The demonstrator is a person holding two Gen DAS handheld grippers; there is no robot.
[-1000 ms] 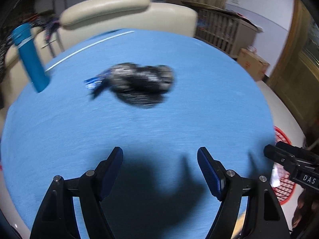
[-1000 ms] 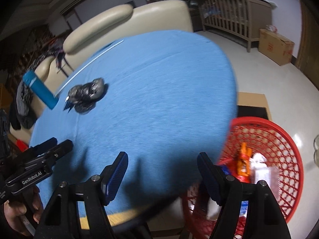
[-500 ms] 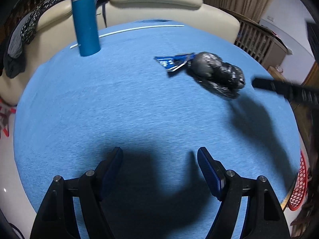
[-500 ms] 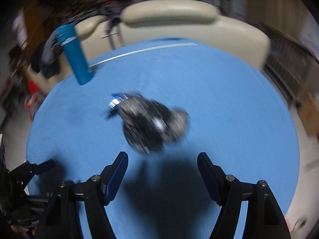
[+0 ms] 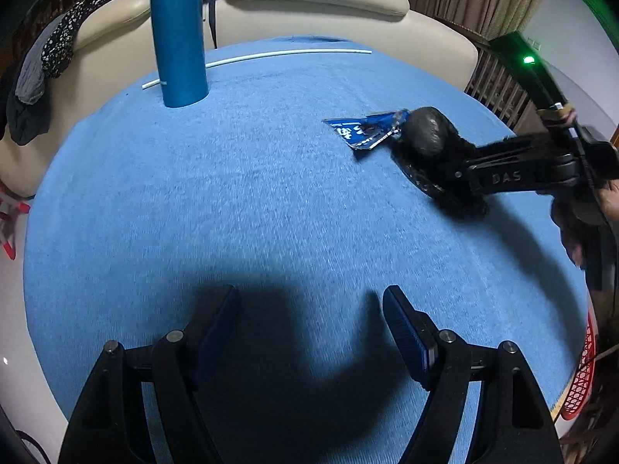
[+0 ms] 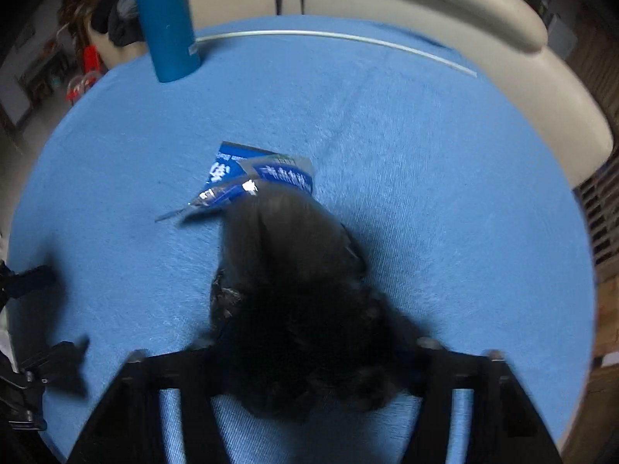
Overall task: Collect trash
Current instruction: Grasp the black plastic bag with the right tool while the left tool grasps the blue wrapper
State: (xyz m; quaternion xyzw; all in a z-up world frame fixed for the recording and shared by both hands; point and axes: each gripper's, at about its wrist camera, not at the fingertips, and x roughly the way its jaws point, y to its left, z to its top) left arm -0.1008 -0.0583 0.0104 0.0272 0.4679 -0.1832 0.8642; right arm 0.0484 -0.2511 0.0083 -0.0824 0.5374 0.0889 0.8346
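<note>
Straddling the black crumpled bag (image 6: 294,290), right gripper (image 6: 309,352): whether it is clamped cannot be told through blur. Bag lies on the blue tablecloth (image 5: 232,193), blue wrapper (image 6: 251,178) touching its far end. Left gripper (image 5: 309,321): spread, empty, well apart.

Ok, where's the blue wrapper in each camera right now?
Left wrist: blue wrapper lies upper right of centre, touching the black bag.
Right wrist: blue wrapper sits centre, just beyond the black bag.
Shared landmark: blue bottle, upper left in both.
</note>
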